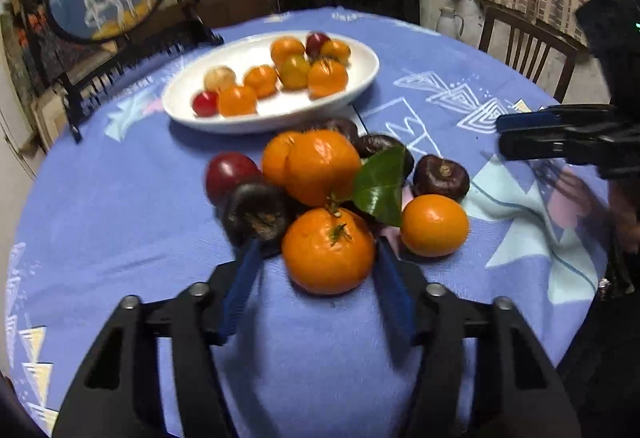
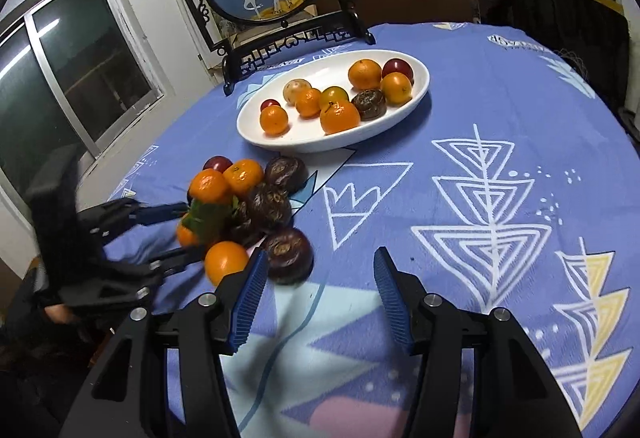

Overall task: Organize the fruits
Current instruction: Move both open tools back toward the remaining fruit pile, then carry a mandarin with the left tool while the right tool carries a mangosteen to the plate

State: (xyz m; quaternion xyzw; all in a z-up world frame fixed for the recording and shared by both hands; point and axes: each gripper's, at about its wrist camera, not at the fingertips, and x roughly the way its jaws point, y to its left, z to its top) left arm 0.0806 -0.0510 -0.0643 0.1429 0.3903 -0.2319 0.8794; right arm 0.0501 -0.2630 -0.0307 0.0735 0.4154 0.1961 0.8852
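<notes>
A stem-up mandarin (image 1: pixel 329 250) is flanked, at the near edge of the fruit pile, by the left gripper (image 1: pixel 320 250), its jaws apart; contact cannot be told. The right gripper (image 2: pixel 318 270) is held open and empty over the tablecloth (image 2: pixel 460 278). The oval plate (image 2: pixel 420 93), long axis left-near to right-far, lies beyond.

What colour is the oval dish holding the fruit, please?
White, plain; the oval dish shows best in the right wrist view.

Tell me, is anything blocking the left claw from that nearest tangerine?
Nothing visible does. The tangerine already sits between the left claw's blue fingers, at the near edge of the pile. A dark water chestnut crowds the left finger, and a green leaf lies just behind the fruit.
</notes>
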